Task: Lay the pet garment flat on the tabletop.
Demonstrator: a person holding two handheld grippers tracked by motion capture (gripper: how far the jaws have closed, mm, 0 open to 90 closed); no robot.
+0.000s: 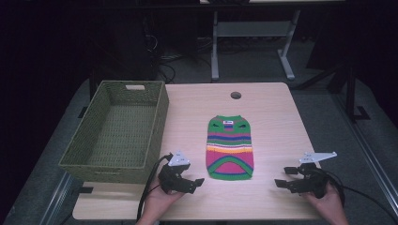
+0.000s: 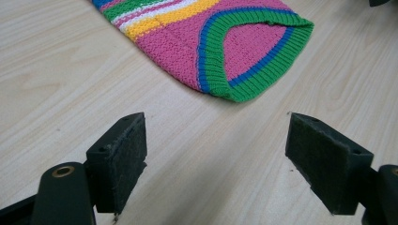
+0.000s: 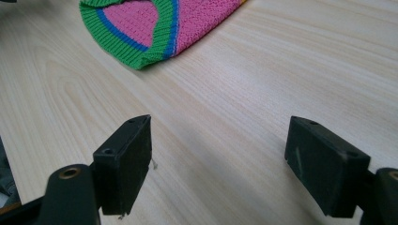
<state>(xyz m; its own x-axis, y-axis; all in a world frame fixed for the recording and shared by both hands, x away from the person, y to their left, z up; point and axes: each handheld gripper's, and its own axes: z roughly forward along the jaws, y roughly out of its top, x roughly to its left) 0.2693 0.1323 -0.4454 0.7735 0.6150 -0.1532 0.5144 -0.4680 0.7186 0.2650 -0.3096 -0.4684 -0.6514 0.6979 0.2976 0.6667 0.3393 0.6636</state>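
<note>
Striped knitted pet sweater (image 1: 229,147) lies flat mid-desk, long axis running away from the person, hem nearest, between the wide-open, empty left claw (image 1: 191,183) and right claw (image 1: 287,178), left slightly closer.

The left hand (image 1: 157,202) comes in from the bottom edge of the high view and holds the left hand-held gripper (image 1: 197,183) low over the desk (image 1: 272,117), with its black jaws pointing to the right and a grey three-cornered plate on top. The right hand (image 1: 328,202) holds the right hand-held gripper (image 1: 281,178) at about the same height, its jaws pointing to the left, toward the other one, and the two are well apart. In each gripper view the two jaws stand wide apart with nothing between them.
</note>
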